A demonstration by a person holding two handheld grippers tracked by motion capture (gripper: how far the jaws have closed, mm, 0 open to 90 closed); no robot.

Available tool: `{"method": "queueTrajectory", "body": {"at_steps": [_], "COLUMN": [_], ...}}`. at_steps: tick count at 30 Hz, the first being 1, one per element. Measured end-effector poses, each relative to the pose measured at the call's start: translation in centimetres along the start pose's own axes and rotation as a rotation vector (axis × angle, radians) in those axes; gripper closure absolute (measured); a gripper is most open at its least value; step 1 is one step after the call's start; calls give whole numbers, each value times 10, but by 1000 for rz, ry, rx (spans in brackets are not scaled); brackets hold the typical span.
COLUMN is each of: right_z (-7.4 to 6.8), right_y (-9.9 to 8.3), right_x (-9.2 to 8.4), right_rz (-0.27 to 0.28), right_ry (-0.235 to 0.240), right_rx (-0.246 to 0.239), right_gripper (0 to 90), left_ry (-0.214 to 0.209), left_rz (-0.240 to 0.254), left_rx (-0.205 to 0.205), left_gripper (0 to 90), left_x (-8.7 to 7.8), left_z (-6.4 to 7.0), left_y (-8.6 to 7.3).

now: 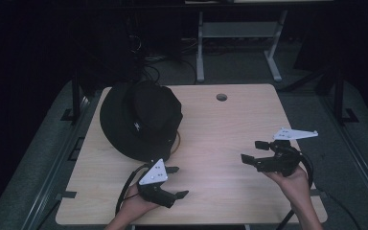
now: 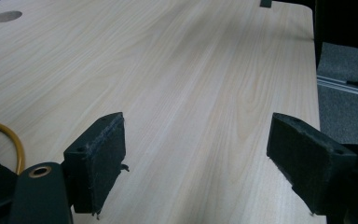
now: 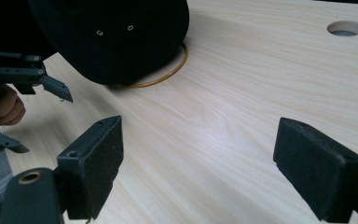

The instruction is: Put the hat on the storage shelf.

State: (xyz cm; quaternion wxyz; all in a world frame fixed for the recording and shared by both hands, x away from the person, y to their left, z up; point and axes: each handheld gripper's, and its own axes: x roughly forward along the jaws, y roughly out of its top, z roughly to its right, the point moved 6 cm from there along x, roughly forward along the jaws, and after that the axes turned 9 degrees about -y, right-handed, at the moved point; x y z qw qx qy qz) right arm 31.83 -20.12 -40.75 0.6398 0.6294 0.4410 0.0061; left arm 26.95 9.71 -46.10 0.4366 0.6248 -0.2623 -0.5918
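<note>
Well, hat: a black brimmed hat (image 1: 141, 120) lies at the table's far left, just beyond the left gripper.
Cord: a yellow loop (image 3: 165, 74) pokes out from under the brim (flat on the wood).
Left gripper (image 1: 174, 181): jaws spread wide, nothing between them, near the front edge.
Right gripper (image 1: 256, 151): jaws also wide and empty, well apart from the hat, pointing toward it.
Table (image 1: 220, 139): bare pale wood between the grippers; a round cable hole (image 1: 221, 97) near the far edge.
</note>
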Motion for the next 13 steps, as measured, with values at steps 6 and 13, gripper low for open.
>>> {"method": "queueTrajectory", "body": {"at_steps": [6,13], "right_z": [-2,-16], "right_y": [-17,-46], "right_x": [-7,-17], "right_rz": [26,73], "right_ry": [-11,-9], "right_rx": [14,24], "right_gripper": [155,150], "left_ry": [-13,-21], "left_rz": [11,24], "left_rx": [-2,-9], "left_gripper": [189,188], "left_x": [0,0], "left_z": [3,7], "left_y": [1,5]}}
